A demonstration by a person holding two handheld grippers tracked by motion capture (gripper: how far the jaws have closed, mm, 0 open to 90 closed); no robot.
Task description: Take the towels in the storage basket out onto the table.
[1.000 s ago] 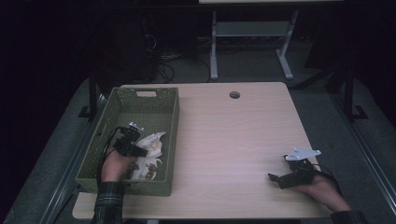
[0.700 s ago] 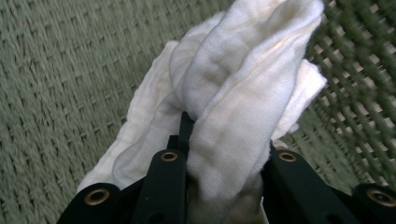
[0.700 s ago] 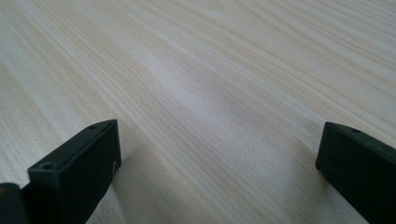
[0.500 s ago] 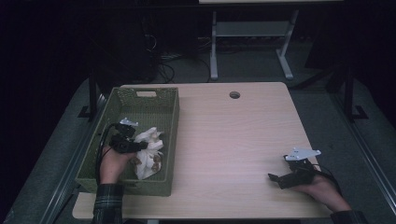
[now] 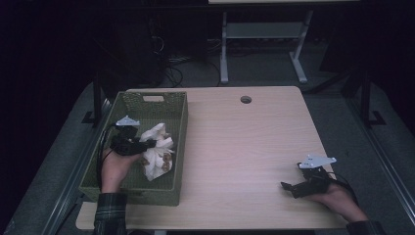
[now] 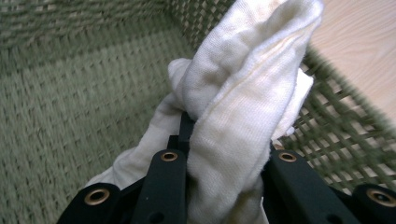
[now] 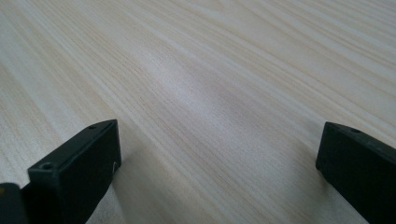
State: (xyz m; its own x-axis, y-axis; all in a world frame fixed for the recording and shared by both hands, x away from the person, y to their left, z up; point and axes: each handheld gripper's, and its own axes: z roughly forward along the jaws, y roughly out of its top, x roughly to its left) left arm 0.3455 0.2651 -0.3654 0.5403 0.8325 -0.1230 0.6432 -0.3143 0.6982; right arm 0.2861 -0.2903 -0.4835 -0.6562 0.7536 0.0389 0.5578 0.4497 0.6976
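Right gripper [image 5: 288, 187] rests on pale wooden table [image 5: 244, 147].

My right gripper [image 7: 219, 163] sits low over the table [image 7: 224, 70]; its two black jaws stand wide apart; pale wood grain runs bare between them; nothing is gripped.

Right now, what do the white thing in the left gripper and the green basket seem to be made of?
White cloth: soft knitted cotton-like fabric, matte; fine ribbing and limp folds show. Green basket: woven, probably plastic or dyed fibre; open lattice walls, dull finish. Left gripper is clamped on the cloth.
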